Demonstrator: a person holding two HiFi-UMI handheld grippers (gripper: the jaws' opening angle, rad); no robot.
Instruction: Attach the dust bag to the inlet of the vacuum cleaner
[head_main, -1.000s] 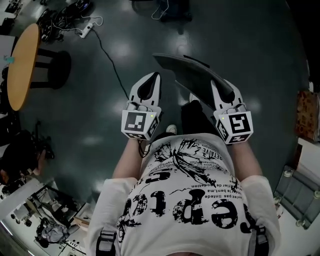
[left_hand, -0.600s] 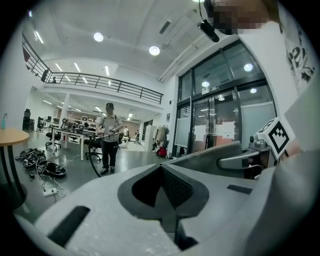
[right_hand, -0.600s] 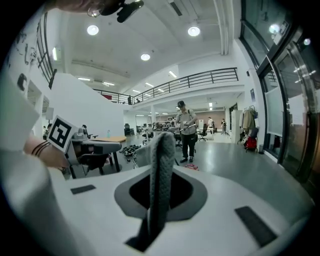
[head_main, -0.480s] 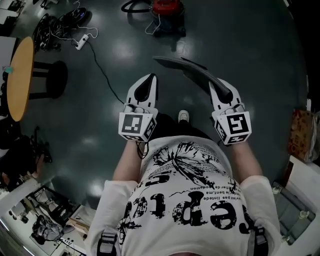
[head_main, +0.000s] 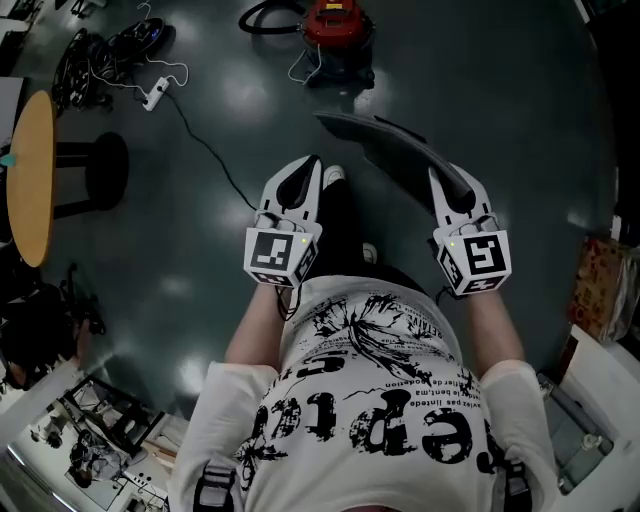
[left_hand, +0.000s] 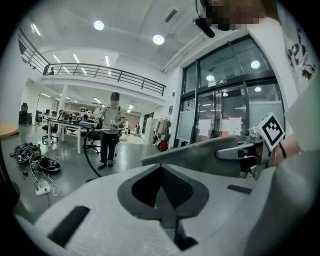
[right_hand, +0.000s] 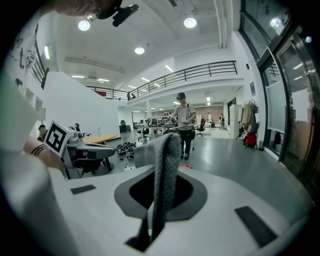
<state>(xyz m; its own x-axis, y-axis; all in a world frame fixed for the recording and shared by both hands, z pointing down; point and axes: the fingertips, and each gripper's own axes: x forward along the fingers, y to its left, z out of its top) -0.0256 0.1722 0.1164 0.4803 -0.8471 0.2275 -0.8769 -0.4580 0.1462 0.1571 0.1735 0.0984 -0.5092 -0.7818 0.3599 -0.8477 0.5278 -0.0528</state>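
While aloft, dust bag (head_main: 388, 150) flat, grey.

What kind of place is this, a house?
Probably not. It looks like a big open office or workshop, with rows of desks, an upstairs balcony railing and tall glass doors.

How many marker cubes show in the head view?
2. One cube sits on the left tongs, the other cube on the right tongs. None appears hidden.
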